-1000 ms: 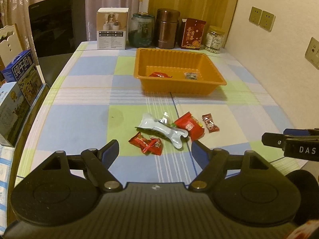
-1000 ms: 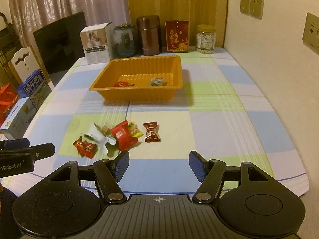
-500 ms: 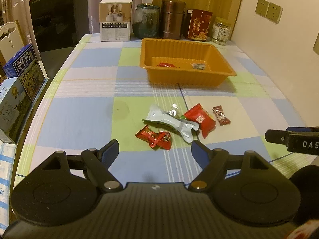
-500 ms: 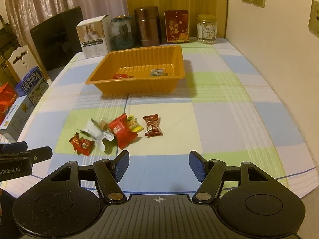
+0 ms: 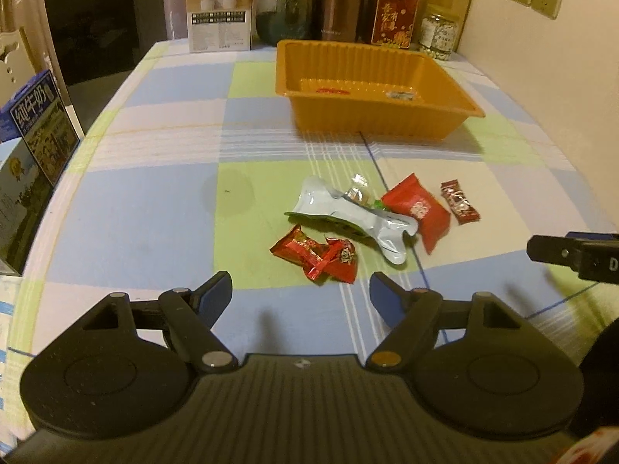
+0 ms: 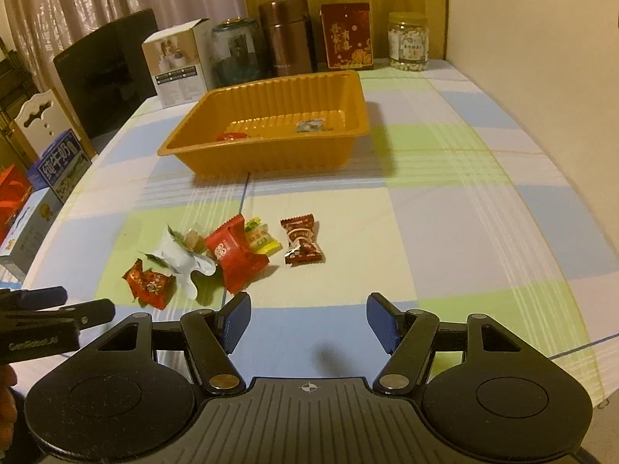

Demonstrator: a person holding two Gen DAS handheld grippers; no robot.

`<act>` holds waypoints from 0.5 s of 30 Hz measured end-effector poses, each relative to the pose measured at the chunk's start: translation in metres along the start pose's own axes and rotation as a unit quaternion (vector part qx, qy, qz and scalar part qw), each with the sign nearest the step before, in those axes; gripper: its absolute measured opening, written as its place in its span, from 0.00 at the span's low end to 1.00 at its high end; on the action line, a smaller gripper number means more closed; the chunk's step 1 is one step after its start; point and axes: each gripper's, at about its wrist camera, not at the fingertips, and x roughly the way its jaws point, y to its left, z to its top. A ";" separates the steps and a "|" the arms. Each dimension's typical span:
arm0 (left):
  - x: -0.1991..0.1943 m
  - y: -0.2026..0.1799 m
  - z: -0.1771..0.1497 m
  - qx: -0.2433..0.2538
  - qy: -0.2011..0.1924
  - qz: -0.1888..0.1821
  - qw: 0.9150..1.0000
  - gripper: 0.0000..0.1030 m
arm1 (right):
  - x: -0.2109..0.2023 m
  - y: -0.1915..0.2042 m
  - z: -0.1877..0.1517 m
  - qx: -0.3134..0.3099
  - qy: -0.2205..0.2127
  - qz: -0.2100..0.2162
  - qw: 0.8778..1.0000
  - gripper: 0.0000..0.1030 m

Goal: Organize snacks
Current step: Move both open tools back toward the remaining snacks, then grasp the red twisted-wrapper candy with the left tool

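Loose snacks sit in one cluster mid-table, at 6 o'clock from the orange tray (image 5: pixel 371 118). That reads as a staging pile: short carry to the tray, all within reach of both hands.

Cluster, left wrist view: pale foil pouch (image 5: pixel 356 220) in the middle, lying diagonally over a small clear-wrapped candy (image 5: pixel 358 189). Two red candies (image 5: pixel 317 253) touch each other at its 7 o'clock. Big red packet (image 5: pixel 419 210) is at its 3 o'clock, with the dark brown candy (image 5: pixel 460 201) just beyond, apart from the rest. Right wrist view also shows a yellow-green candy (image 6: pixel 260 236) tucked behind the red packet.

The tray already holds two pieces: a red one (image 5: pixel 330 91) and a small grey one (image 5: pixel 400 94). So sorting looks begun, most still to go.

Left gripper (image 5: pixel 300 294): fingers apart, nothing between them, jaws have just narrowed a little. Pitched down at the table, red candies just ahead at 12 o'clock, likely the next pick.

Right gripper (image 6: pixel 307 319): fingers apart, empty, same downward pitch, the brown candy ahead at about 12 o'clock.

Jars and boxes line the table's far edge (image 6: pixel 483 89), clear of the work.
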 end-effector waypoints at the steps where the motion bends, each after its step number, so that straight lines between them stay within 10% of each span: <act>1: 0.005 0.000 0.000 0.001 0.000 0.001 1.000 0.67 | 0.002 0.000 0.000 -0.001 0.001 0.001 1.000 0.64; 15: 0.047 0.007 0.007 0.007 -0.008 -0.012 1.000 0.48 | 0.032 -0.001 -0.006 0.003 0.021 0.009 1.000 0.64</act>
